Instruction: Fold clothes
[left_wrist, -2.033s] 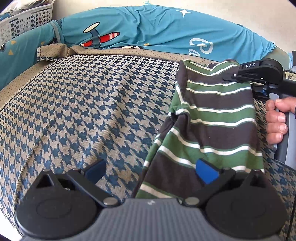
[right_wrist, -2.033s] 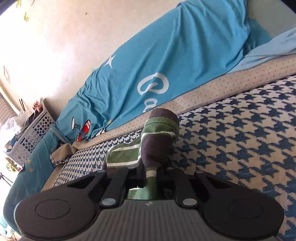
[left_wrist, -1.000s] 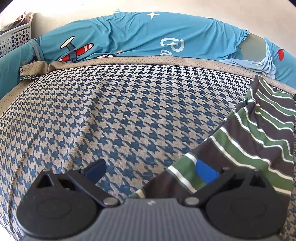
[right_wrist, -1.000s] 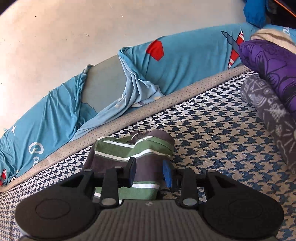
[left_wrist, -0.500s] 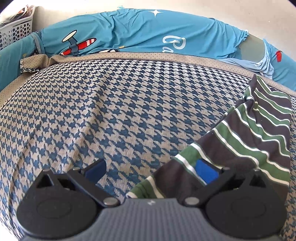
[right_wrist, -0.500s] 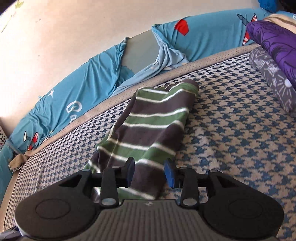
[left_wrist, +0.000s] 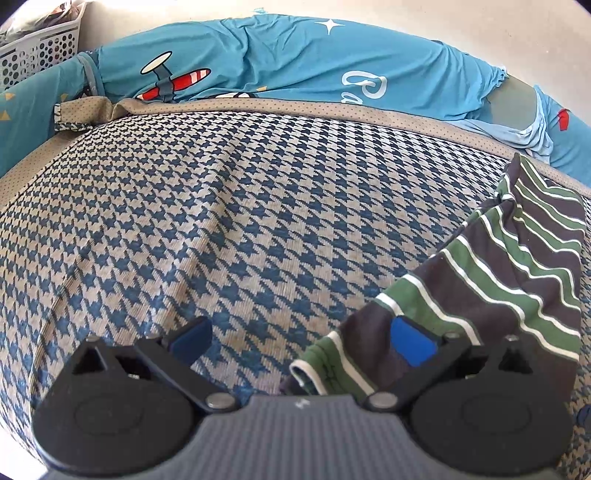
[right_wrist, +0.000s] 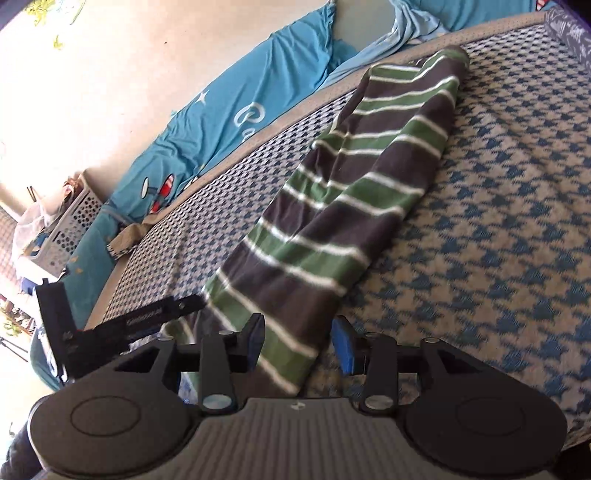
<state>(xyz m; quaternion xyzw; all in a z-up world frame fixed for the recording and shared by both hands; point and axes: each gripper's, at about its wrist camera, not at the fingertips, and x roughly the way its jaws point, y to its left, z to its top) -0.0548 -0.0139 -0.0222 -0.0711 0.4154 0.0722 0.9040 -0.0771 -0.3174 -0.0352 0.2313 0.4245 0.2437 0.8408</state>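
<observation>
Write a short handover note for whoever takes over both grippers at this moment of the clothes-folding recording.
Left gripper: open wide, low over the near end of the striped garment, one pad above the cloth, nothing gripped.
Right gripper: jaws opening, the garment's near end lies between them, pads not pressing it.
The garment lies stretched as a long narrow strip on the houndstooth bed cover, far end towards the blue sheet.
Done: folded lengthwise, laid flat.
Left: probably fold it end to end. A folded dark patterned cloth lies at the right edge.

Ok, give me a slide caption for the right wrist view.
Right gripper opening over a folded green-and-grey striped garment lying on the blue houndstooth bedcover.
</observation>
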